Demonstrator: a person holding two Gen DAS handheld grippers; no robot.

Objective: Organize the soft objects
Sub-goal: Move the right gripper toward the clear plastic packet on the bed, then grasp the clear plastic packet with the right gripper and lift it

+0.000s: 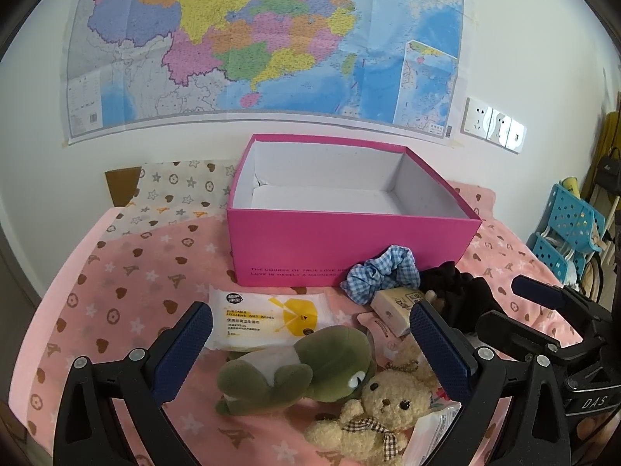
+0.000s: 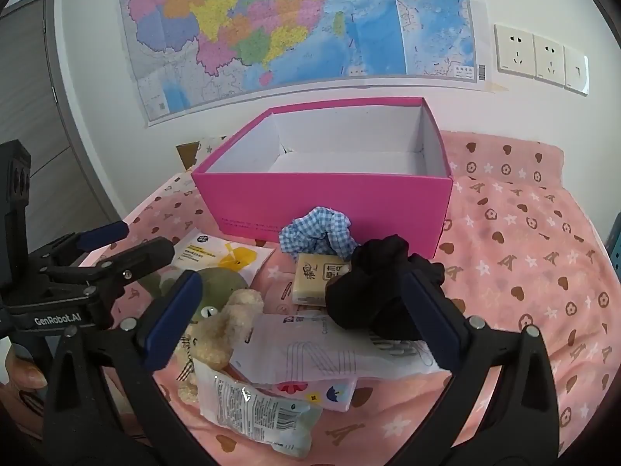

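Counting ahead of the left gripper: one green frog plush and one cream teddy bear lying between its wide-spread fingers, one wet-wipes pack just beyond, one blue gingham scrunchie against one open pink box. Right gripper equally spread, gripping nothing, one black cloth bundle beside its right finger.

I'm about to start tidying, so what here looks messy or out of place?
Nothing is damaged or spilled. The pink box is empty, while the green plush, teddy bear, checked scrunchie and black cloth lie jumbled with packets in front of it.
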